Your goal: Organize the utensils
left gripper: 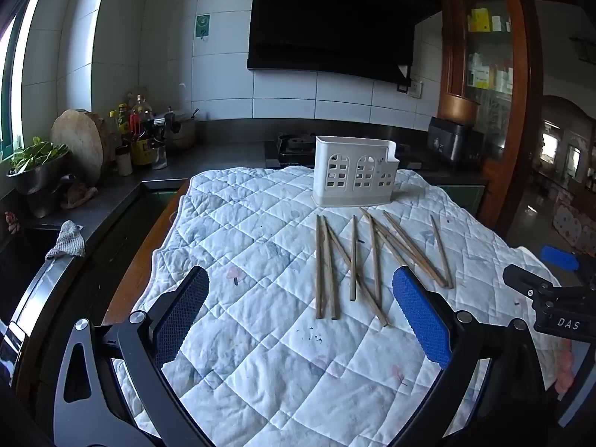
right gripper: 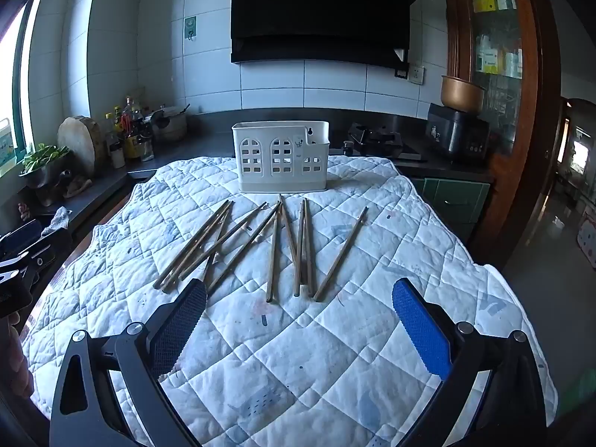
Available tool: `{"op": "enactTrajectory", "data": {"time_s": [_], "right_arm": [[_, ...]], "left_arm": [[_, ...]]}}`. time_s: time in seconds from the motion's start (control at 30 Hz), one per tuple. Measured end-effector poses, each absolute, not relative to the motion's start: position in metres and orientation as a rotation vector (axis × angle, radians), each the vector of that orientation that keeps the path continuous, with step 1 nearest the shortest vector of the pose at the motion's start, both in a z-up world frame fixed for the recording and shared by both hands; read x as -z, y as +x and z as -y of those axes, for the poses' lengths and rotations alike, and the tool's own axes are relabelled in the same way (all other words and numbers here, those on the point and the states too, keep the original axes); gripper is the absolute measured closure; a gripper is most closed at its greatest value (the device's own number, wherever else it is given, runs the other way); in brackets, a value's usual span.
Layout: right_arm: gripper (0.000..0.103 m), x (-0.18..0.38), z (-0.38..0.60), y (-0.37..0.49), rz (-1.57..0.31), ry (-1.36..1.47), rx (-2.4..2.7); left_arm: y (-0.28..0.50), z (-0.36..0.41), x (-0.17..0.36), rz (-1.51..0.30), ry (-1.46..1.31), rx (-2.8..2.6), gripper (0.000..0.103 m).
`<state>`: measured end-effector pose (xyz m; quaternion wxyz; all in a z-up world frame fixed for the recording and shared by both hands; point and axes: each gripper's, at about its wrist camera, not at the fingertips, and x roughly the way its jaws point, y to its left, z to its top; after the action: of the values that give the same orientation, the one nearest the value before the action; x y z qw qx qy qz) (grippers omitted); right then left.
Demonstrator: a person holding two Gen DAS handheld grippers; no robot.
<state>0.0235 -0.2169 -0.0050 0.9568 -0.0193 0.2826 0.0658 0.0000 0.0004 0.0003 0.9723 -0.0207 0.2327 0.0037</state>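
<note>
Chopsticks [right gripper: 260,246] lie loose and crossed mid-worktop on quilted cloth [right gripper: 335,354], just before the white holder [right gripper: 280,162] at the far edge. Left gripper [left gripper: 300,316] and right gripper [right gripper: 298,327]: jaws spread, empty. Risk: crossed sticks drag neighbours when lifted; thin sticks may slip.

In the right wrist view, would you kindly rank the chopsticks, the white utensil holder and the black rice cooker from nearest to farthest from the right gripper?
From the right gripper:
1. chopsticks, scattered on the quilt just ahead of the open jaws.
2. white utensil holder, upright behind them at the quilt's far edge.
3. black rice cooker, on the back counter, right.
</note>
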Motion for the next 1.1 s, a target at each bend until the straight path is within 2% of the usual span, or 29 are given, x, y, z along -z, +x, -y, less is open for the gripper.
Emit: {"op": "enactTrajectory", "data": {"time_s": [1.1], "right_arm": [[0.006, 0.007, 0.209, 0.027, -0.577, -0.033, -0.145]], "left_arm": [[0.01, 0.003, 0.013, -0.5, -0.057, -0.009, 0.005]]}}
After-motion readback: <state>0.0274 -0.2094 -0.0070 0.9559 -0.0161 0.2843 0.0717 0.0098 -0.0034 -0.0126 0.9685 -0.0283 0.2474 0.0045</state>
